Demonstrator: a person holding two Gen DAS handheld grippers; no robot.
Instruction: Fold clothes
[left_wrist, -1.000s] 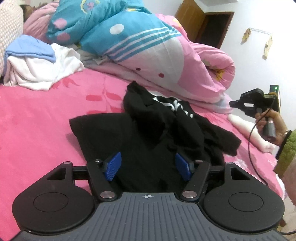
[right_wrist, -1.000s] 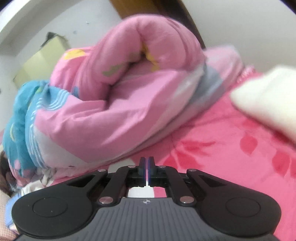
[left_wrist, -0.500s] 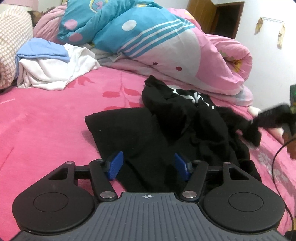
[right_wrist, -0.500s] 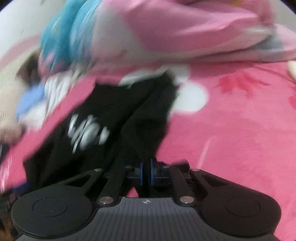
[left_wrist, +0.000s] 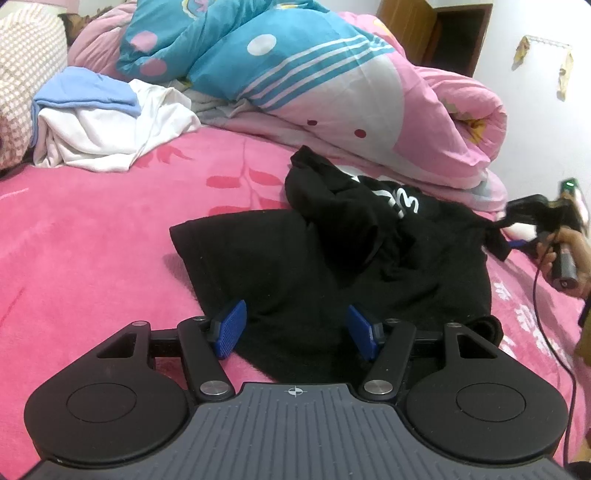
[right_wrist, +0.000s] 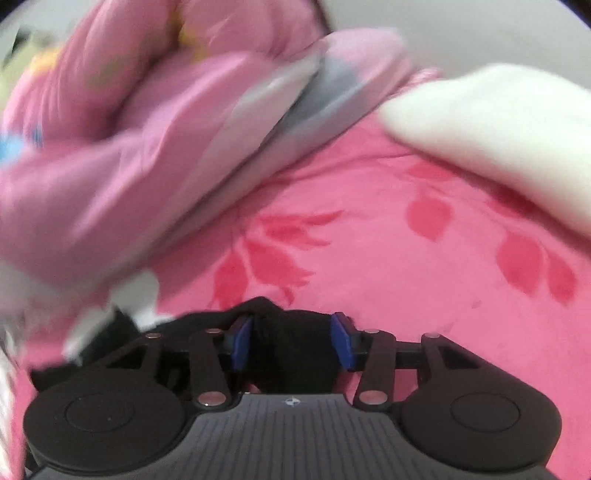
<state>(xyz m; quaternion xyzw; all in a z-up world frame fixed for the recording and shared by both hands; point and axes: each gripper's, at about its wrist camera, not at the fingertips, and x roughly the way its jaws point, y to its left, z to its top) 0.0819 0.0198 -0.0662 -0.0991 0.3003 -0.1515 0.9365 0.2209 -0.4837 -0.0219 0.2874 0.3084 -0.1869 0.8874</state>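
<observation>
Between your two sets of tongs lies the black garment (left_wrist: 332, 266), crumpled on the pink bed (left_wrist: 92, 240), its long axis running from the flat near-left corner across to the far-right corner, where a thin tail of cloth reaches out. Your left tongs (left_wrist: 295, 326) hang just over the near edge, jaws parted wide, nothing pinched, black cloth lying beneath the gap. Your right tongs (right_wrist: 291, 341) sit at that far-right tail; their jaws have just been opening, and now stand about half apart with dark cloth between the blue pads (right_wrist: 240, 343), though not pressed by either. From the left wrist view the right tongs (left_wrist: 524, 214) appear blurred beside the tail, held in your right hand (left_wrist: 565, 258).

So the right side is nearer the bunched sleeve end, the left nearer the flat hem; my reading is that the next grip must fall on those two opposite ends to stretch the piece flat.

White lettering (left_wrist: 402, 199) shows on the garment's raised fold, but it's creased and I can't read it. No brand is legible elsewhere. A white and blue pile of clothes (left_wrist: 103, 122) lies well apart, far left, by the quilt (left_wrist: 295, 74).
</observation>
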